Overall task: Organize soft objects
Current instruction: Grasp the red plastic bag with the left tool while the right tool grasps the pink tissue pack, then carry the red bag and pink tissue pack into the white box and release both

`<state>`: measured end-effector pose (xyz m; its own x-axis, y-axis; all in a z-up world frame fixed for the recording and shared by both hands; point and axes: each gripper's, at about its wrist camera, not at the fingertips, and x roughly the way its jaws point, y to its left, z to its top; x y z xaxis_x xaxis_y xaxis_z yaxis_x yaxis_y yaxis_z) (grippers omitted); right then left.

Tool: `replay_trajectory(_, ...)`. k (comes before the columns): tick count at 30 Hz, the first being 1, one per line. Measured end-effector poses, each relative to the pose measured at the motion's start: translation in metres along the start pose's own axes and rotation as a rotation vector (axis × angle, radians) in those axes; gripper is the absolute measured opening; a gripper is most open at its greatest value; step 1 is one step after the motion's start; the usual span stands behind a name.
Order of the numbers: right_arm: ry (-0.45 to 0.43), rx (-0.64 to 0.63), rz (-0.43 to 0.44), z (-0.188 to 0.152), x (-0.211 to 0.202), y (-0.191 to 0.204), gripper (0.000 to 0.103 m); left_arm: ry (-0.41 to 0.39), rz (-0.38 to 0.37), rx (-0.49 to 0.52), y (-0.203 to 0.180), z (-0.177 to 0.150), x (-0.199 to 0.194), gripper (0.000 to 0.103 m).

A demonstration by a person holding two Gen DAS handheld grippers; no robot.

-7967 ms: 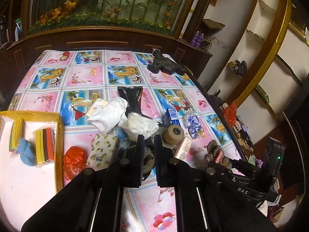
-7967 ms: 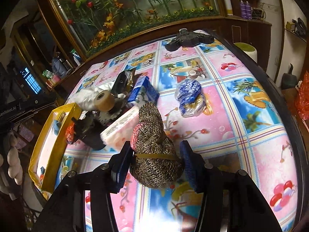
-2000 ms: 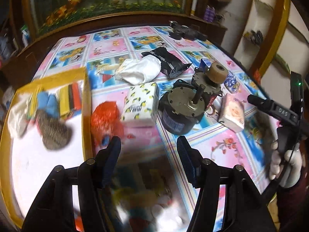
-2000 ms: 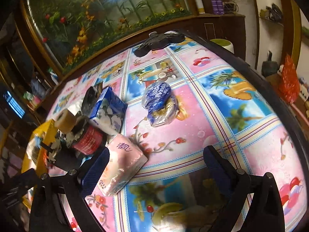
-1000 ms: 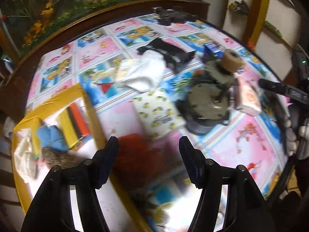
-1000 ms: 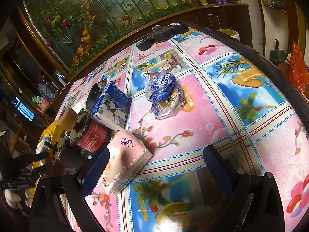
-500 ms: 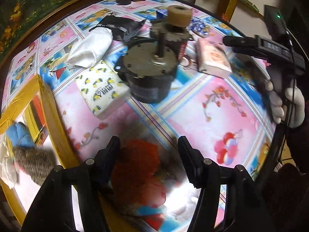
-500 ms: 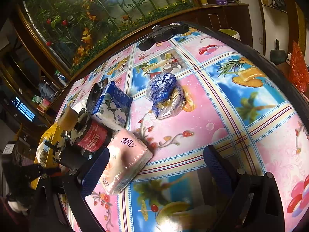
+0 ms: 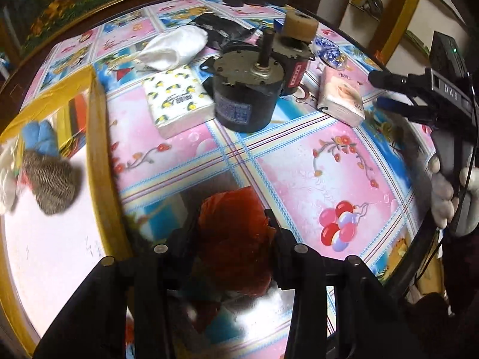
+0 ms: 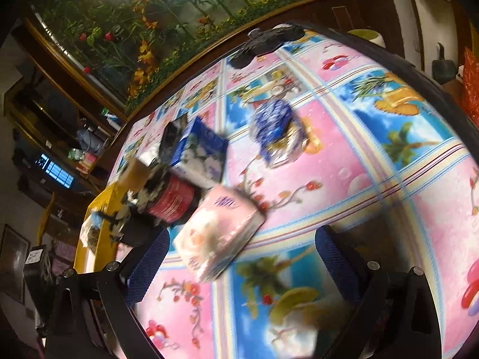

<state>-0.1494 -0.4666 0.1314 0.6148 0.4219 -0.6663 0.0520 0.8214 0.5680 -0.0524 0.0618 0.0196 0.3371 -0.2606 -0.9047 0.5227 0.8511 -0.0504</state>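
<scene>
My left gripper (image 9: 230, 233) is shut on a crumpled red bag (image 9: 236, 239) and holds it above the table, right of the yellow-rimmed tray (image 9: 95, 137). In the tray lie a brown knitted object (image 9: 51, 179), a blue soft object (image 9: 42, 137) and coloured sponges (image 9: 71, 116). A lemon-print tissue pack (image 9: 176, 98) and a white cloth (image 9: 173, 48) lie on the table. My right gripper (image 10: 239, 248) is open and empty, with a pink tissue pack (image 10: 215, 233) just ahead of its left finger; it also shows in the left wrist view (image 9: 341, 98).
Two motors (image 9: 248, 89) stand mid-table, one topped by a tape roll (image 9: 299, 27). A blue tissue box (image 10: 200, 152), a blue packet (image 10: 275, 128) and a black pouch (image 9: 221, 30) lie further back. A black object (image 10: 266, 42) sits at the far edge.
My left gripper has closed on the red bag and lifted it. My right gripper has swung towards the pink tissue pack; its view is blurred by motion.
</scene>
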Motion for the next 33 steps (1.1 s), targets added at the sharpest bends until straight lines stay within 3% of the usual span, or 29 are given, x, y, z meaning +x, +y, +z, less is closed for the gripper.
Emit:
replay_trajectory(3,0.042,-0.006,-0.011,0.001,0.011,0.012,0.099,-0.019,0.051,-0.041,0.007,0.002,0.003,0.042)
replay_trajectory(5,0.064,-0.007,-0.034,0.004,0.022,0.021,0.099,-0.027,0.076,-0.013,0.002,0.006,0.009,0.054)
replay_trajectory(6,0.071,-0.006,-0.048,0.006,0.027,0.025,0.099,-0.026,0.092,0.006,-0.004,0.005,0.012,0.065)
replay_trajectory(8,0.072,-0.018,-0.076,0.009,0.034,0.034,0.099,-0.05,0.097,0.028,-0.015,0.003,0.013,0.068)
replay_trajectory(9,0.084,-0.03,-0.096,0.009,0.04,0.042,0.099,-0.051,0.088,0.036,-0.02,0.002,0.013,0.065)
replay_trajectory(10,0.088,-0.049,-0.125,0.009,0.044,0.047,0.1,-0.051,0.062,0.032,-0.022,0.002,0.011,0.044)
replay_trajectory(11,0.096,-0.078,-0.166,0.009,0.048,0.054,0.1,-0.057,0.028,0.019,-0.023,0.002,0.009,0.034)
replay_trajectory(14,0.098,-0.138,-0.226,0.008,0.056,0.066,0.095,-0.09,0.001,-0.012,-0.023,-0.003,-0.001,0.035)
replay_trajectory(15,0.092,-0.157,-0.241,0.008,0.056,0.07,0.073,-0.101,-0.009,-0.027,-0.021,-0.005,-0.005,0.035)
replay_trajectory(16,0.095,-0.164,-0.234,0.007,0.056,0.072,0.067,-0.109,-0.018,-0.041,-0.019,-0.008,-0.008,0.035)
replay_trajectory(26,0.057,-0.118,-0.122,-0.014,0.006,0.056,0.062,-0.225,-0.144,-0.188,0.009,-0.04,-0.055,0.035)
replay_trajectory(30,0.028,-0.166,-0.066,-0.02,-0.024,0.074,0.062,-0.27,-0.143,-0.249,0.035,-0.053,-0.082,0.035)
replay_trajectory(33,0.029,-0.22,-0.001,-0.023,-0.038,0.097,0.062,-0.298,-0.086,-0.312,0.071,-0.062,-0.101,0.035)
